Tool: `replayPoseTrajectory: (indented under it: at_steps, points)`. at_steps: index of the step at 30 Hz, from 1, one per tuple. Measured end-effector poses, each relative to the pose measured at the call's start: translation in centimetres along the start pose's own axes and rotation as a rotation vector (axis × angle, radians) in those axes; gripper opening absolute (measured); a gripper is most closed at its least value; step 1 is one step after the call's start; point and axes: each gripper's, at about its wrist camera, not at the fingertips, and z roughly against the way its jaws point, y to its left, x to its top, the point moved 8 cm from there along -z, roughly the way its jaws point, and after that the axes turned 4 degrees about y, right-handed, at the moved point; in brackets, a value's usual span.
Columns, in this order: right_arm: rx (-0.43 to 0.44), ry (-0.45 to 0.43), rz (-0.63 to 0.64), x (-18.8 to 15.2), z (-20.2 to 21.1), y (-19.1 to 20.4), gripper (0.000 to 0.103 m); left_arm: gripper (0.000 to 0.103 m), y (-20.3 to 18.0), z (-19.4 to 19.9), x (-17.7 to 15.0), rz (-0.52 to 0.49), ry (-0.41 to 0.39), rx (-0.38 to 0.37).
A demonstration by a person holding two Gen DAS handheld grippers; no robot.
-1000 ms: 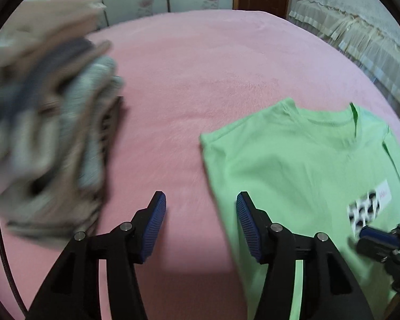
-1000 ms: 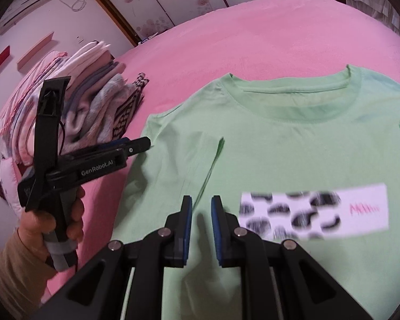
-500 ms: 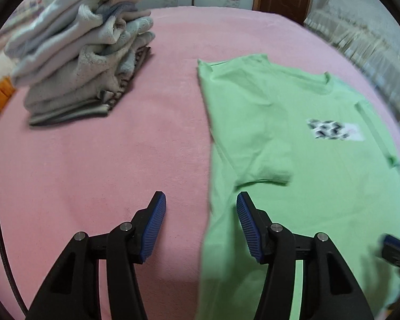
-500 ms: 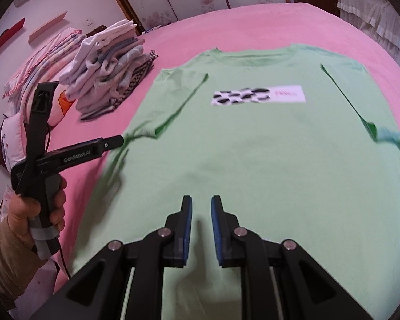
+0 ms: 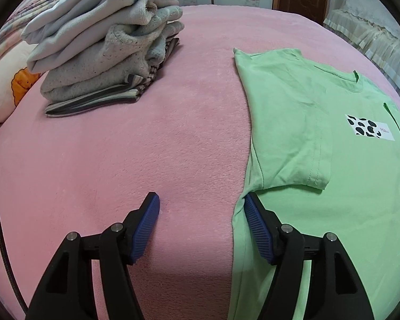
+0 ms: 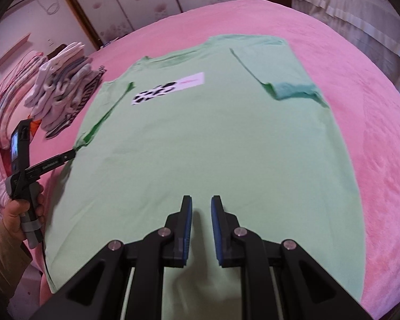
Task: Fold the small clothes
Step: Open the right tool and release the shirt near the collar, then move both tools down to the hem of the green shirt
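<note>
On a pink plush bedspread (image 5: pixel 173 133), a light green T-shirt (image 6: pixel 213 146) lies flat, chest side up, both short sleeves folded inward over the body; its chest bears a white rectangular label (image 6: pixel 169 88) with black spots at one end and small pink writing too blurred to read; left gripper (image 5: pixel 201 206), in the person's hand (image 6: pixel 21 210), sits at the shirt's left edge just below the folded sleeve, its jaws having just been opening, now spread with the hem edge between them but not pinched; white lettering on its side is too blurred to read in the right wrist view; right gripper (image 6: pixel 201 208) hovers over the shirt's near middle, jaws close together with a narrow gap, pinching nothing; far left, a stack of folded clothes (image 5: pixel 104 45) stands apart from the shirt.
</note>
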Motion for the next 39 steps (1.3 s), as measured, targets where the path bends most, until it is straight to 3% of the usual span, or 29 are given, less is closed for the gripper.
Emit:
replayPoseTrajectory:
  at_steps: [10, 17, 27, 39]
  points:
    - [-0.060, -0.021, -0.008, -1.1, 1.3, -2.8, 0.014, 0.069, -0.8, 3.5, -2.3, -0.003, -0.003, -0.032]
    - [-0.134, -0.024, 0.017, -1.6, 1.5, -4.7, 0.014, 0.069, -1.4, 5.2, -6.7, -0.024, 0.021, 0.024]
    - [-0.167, -0.001, -0.012, -5.3, 3.5, -7.4, 0.014, 0.074, 0.4, 7.1, -11.4, -0.043, 0.029, 0.111]
    - [-0.176, -0.039, -0.011, -9.9, 9.1, -7.4, 0.014, 0.074, 2.8, 12.1, -15.5, 0.001, 0.023, 0.118]
